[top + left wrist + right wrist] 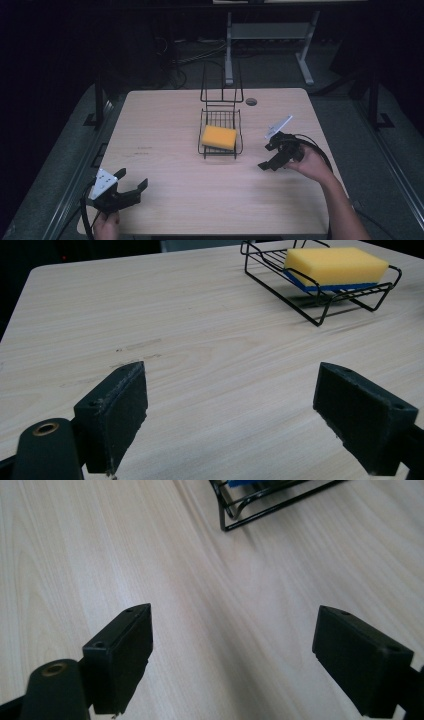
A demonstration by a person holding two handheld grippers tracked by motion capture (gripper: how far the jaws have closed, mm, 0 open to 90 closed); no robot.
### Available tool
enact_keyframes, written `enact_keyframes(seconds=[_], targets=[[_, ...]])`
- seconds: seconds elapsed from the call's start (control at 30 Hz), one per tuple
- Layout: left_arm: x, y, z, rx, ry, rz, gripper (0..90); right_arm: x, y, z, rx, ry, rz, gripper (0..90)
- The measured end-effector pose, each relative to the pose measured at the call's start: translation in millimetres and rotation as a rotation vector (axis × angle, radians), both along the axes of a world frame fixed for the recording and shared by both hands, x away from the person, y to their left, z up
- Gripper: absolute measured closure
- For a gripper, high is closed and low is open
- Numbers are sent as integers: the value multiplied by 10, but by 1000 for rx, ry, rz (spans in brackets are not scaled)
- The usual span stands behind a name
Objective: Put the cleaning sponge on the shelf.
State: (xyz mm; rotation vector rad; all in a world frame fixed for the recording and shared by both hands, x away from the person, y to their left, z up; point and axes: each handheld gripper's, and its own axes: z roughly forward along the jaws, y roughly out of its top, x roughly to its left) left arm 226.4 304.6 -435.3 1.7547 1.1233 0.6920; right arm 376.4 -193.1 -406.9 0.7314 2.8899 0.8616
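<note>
**Inspector:** Report the position of the sponge.

**Assistant:** The yellow sponge (219,137) lies flat in the lower tier of the black wire rack (220,150), which stands slightly past the centre of the wooden table (165,165), toward twelve o'clock. In the left gripper view the sponge (335,265) shows a blue underside and rests on the rack's (320,300) wire floor, within its rim.

**Inspector:** Left gripper?

**Assistant:** The left gripper (132,186) sits at about seven o'clock, near the table's front left corner, held in the person's left hand (106,226). Its jaws stand wide apart with bare tabletop between them. It holds nothing and is well apart from the rack. In its own view (230,405) the rack appears toward one o'clock.

**Inspector:** Right gripper?

**Assistant:** The right gripper (266,164) is at about three o'clock from the rack, held in the right hand (314,165), its tips pointing toward the table centre. Its jaws are likewise spread wide and clamp nothing. In its own view (232,640) bare wood grain lies between the pads, and a corner of the rack (250,505) shows at twelve o'clock, near but not touching.

**Inspector:** Any contact with the sponge?

**Assistant:** None. Both grippers are clear of the sponge and rack.
</note>
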Motion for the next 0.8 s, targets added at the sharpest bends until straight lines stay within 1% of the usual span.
enact_keyframes(seconds=[0.03,0.27,0.3,0.37,0.47,0.6,0.7,0.73,0.77,0.8], targets=[[-1,2,1,-1,1,0,134,-18,-8,-12,4,-1,2,160],[-9,-1,6,0,-3,-2,134,-153,-44,-89,-9,4,4,160],[-9,-1,6,0,-3,-2,134,-153,-44,-89,-9,4,4,160],[-10,-7,7,2,-3,-2,134,-213,-52,-99,-17,1,9,160],[-3,-12,4,4,-1,-6,134,-255,-76,-108,-13,2,17,160],[-3,-26,9,9,-9,-14,134,-331,-115,-110,-13,0,7,159],[-5,-31,15,13,-11,-18,134,-451,-143,-96,-16,-41,-20,160],[-5,-32,17,15,-14,-23,134,-541,-155,-81,2,-63,-41,160],[-5,-32,17,15,-14,-23,134,-541,-155,-81,2,-63,-41,160],[-3,-38,21,19,-15,-23,134,-755,-173,-54,85,-107,-75,159]])
